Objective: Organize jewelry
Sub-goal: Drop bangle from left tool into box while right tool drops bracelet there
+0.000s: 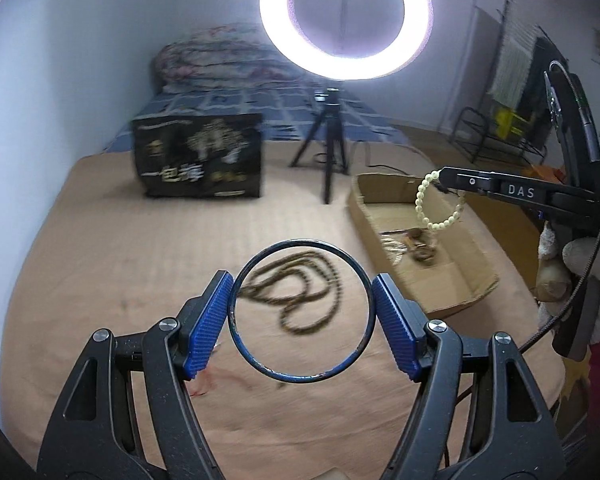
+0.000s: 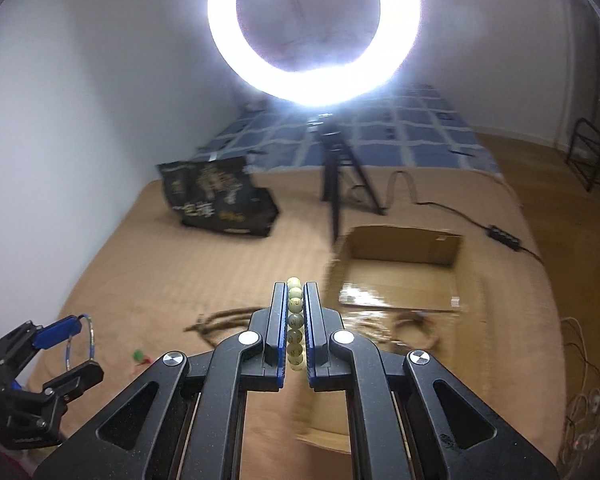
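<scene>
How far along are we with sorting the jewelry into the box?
Done: a few pieces already lie in the cardboard box. In hand: the left gripper clamps the blue bangle, and the right gripper pinches the pale bead bracelet. Left: the long brown bead necklace on the bedspread.

**Layout on the bed**

The bangle sat between the left gripper's pads, above the bead necklace lying on the blanket. Right of the necklace stood the box, with jewelry inside it. The right gripper clamped the bracelet, which hung over the box. Behind the necklace, to the left, stood the bag; the tripod stood behind the box, carrying the ring light. The quilt lay farthest back.
</scene>
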`<state>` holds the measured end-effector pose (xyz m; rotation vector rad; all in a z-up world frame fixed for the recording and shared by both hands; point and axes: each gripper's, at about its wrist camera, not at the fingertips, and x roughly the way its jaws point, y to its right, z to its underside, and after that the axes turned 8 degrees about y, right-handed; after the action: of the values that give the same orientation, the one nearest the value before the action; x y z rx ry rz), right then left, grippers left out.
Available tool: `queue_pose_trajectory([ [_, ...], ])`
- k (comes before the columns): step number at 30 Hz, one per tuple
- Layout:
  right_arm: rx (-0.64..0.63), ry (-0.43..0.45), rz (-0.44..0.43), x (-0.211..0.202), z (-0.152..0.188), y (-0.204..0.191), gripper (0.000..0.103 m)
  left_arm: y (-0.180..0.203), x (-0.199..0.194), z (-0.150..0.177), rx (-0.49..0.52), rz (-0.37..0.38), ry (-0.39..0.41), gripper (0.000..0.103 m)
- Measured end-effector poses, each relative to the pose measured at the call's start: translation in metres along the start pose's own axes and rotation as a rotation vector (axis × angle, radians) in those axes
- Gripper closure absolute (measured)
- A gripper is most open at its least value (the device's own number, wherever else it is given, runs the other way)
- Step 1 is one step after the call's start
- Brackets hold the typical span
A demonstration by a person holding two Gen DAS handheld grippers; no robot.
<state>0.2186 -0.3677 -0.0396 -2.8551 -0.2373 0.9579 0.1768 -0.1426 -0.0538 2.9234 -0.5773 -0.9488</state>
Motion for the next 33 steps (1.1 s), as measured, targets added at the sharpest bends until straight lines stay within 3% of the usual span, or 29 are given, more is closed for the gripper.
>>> queue_pose_trajectory([
  [10, 0.044, -0.017, 0.118, -0.005, 0.009, 0.061, 0.097, 0.057, 0.042, -0.009, 0.025, 0.095, -0.018, 0.030],
  [17, 0.077, -0.047, 0.144, -0.005, 0.019, 0.091, 0.097, 0.081, 0.076, -0.010, 0.023, 0.133, -0.056, 0.030],
  [33, 0.107, -0.065, 0.147, -0.001, 0.027, 0.109, 0.097, 0.106, 0.121, 0.000, -0.042, 0.249, -0.139, 0.028],
])
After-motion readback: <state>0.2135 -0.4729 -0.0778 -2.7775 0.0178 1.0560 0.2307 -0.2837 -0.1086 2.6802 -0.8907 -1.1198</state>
